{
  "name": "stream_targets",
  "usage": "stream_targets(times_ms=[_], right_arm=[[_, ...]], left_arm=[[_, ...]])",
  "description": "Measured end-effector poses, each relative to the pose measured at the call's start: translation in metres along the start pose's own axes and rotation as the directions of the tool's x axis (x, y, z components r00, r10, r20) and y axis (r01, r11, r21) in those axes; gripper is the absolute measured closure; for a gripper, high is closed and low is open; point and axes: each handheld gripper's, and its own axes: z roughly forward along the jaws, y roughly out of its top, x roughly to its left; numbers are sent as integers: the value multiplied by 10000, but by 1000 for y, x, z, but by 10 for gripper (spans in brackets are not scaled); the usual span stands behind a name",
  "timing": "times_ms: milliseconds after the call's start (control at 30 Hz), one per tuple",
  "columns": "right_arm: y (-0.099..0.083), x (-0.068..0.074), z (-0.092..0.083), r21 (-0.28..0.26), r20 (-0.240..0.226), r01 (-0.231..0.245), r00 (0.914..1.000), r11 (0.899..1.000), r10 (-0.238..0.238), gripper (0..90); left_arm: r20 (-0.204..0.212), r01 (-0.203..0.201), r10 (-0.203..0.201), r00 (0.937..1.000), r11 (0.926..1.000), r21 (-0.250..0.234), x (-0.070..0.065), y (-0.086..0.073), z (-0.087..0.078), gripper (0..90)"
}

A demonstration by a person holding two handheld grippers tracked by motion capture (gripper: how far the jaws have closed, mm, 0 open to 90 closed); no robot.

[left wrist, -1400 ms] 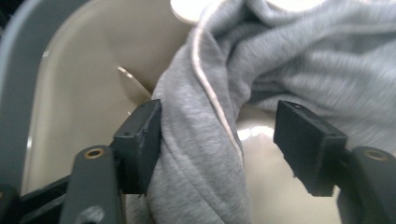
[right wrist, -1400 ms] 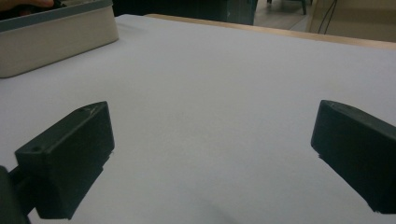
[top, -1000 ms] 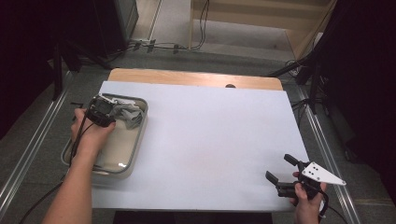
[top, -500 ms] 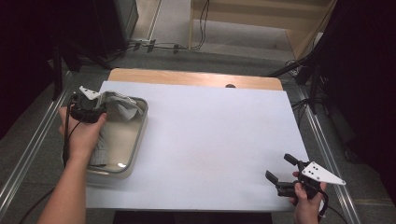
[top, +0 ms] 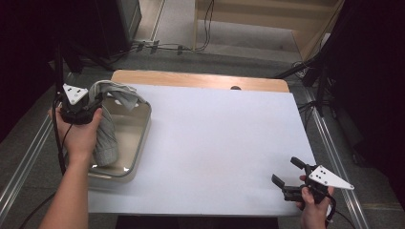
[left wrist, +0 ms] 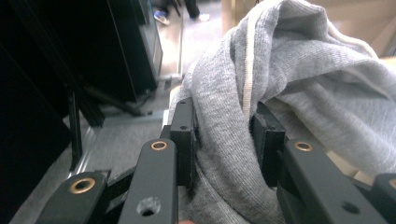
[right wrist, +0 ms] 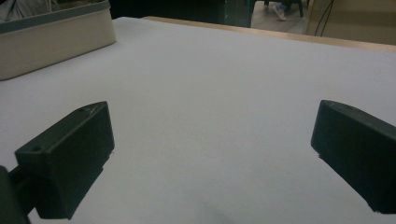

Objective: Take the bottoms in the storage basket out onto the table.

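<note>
White table (top: 215, 143), metal tray (top: 138, 143) at left edge. Grey cloth (top: 107, 129) pinched by left gripper (left wrist: 224, 140), bunched fold between pads, hanging over tray for lifting clear. Right gripper (top: 289, 179) spread, empty, parked near front corner.

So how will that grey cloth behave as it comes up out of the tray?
Probably floppy: the grey cloth drapes from the left gripper into the tray. Likely light, and its knit should grip, so slipping seems unlikely.
</note>
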Motion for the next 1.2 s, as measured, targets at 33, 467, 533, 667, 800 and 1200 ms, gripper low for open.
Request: stream_targets(times_ms=[33,467,533,667,800,1200], right_arm=[[0,0,0,-11,1,12,10000,10000,-12,0],[0,1,0,-59,9,-20,10000,10000,20,0],[1,1,0,-61,1,-16,10000,10000,16,0],[1,1,-1,-88,1,8,10000,10000,-8,0],[1,1,-1,-100,11,9,10000,9999,-9,0],[1,1,0,-93,6,39,10000,9999,-39,0]], left_arm=[[39,71,-70,10000,9999,-155,-1,2,-2,677],[298,361,-319,9990,9877,-1522,-8,27,-23,686],[339,459,-409,9986,9849,-1667,-8,30,-26,687],[432,608,-537,9976,9808,-1852,-7,34,-31,687],[493,717,-628,9968,9757,-2070,-6,38,-37,687],[1094,1155,-896,9900,9585,-2605,-11,55,-54,688]])
